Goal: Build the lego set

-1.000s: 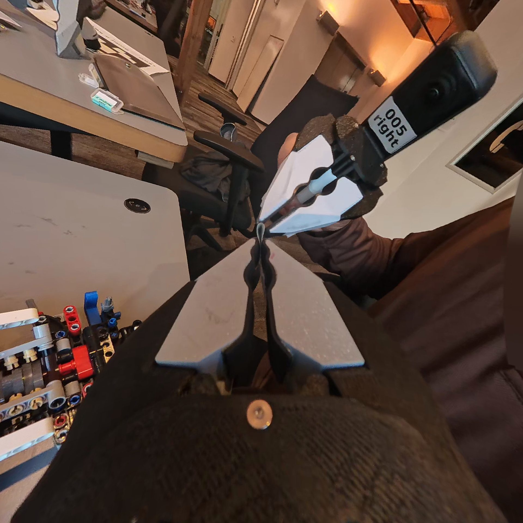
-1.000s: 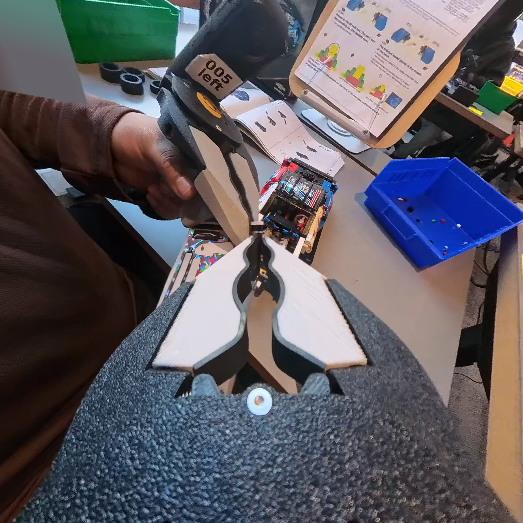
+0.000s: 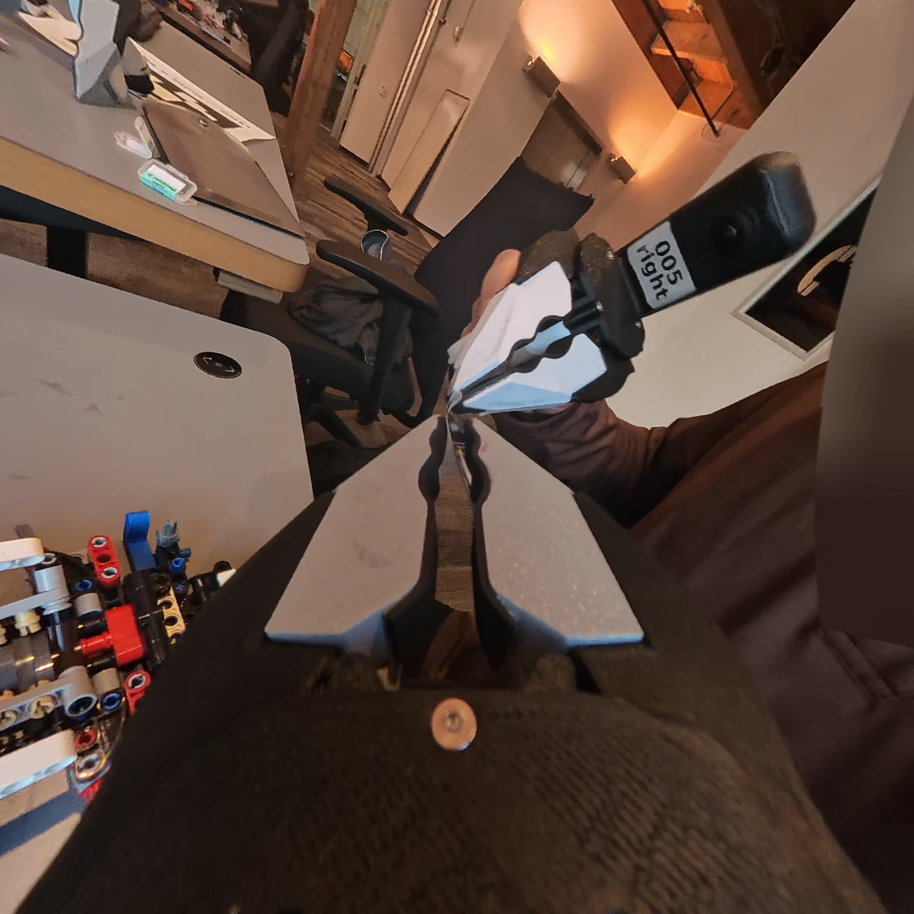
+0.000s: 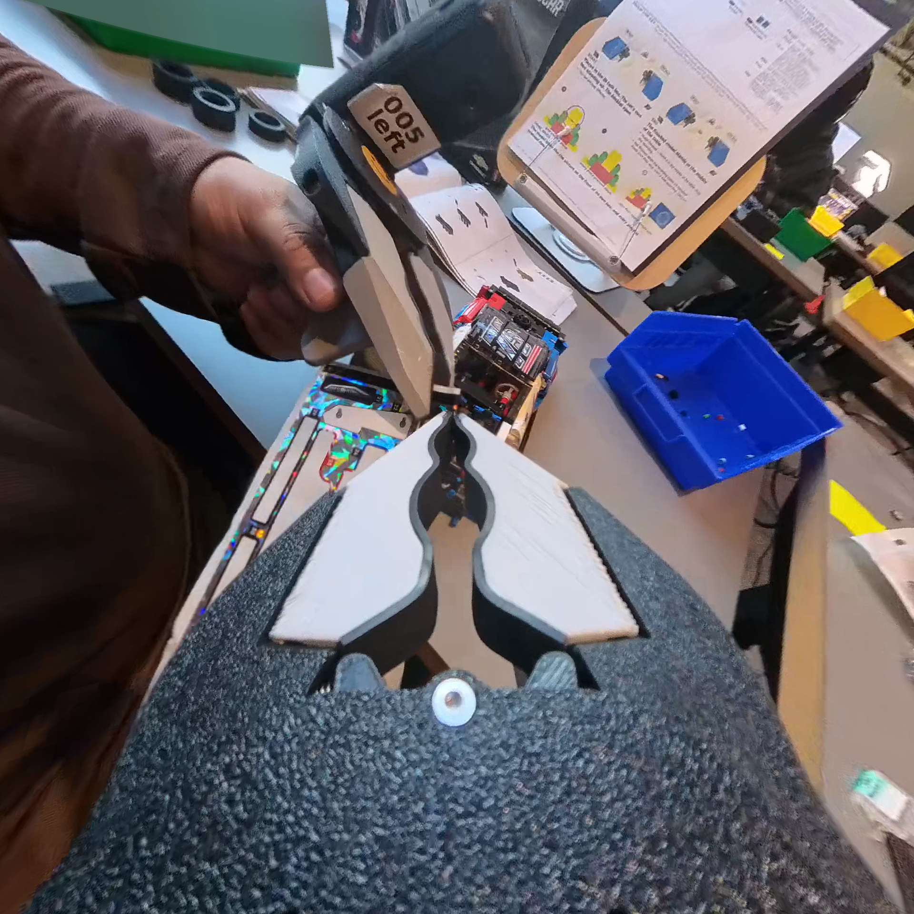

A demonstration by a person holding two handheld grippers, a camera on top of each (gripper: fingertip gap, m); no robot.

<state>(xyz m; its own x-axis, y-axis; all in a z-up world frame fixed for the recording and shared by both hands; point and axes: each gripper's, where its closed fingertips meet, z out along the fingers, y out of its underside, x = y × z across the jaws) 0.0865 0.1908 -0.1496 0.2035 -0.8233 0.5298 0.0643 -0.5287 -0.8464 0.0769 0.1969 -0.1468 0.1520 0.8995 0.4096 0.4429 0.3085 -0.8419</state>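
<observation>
Centrally, in both wrist views, two grippers meet tip to tip above the near table edge. Left gripper: fingers drawn together at the tips, pinching one small thin white piece, seen in the right wrist view as a pale sliver at the finger ends; whether this is a sticker or a part cannot be told. Right gripper: fingers closed to a narrow slit at the tips, just beside that white piece; the pictures do not settle whether it also grips it. One hand in a brown sleeve holds the left gripper's handle.

Count of items, right wrist view: one partly built lego car, black with red, white and blue parts, standing on the grey table directly beyond the gripper tips; one holographic sticker sheet lying flat beside the car, nearer the table edge; one blue bin to the right, holding a few tiny loose pieces; three black tyres at upper left, well apart from the car; one open instruction booklet behind the car; one clipboard stand with a printed page, tilted upright.

Left wrist view: the car's exposed frame shows at lower left; one black office chair stands beyond the table.
</observation>
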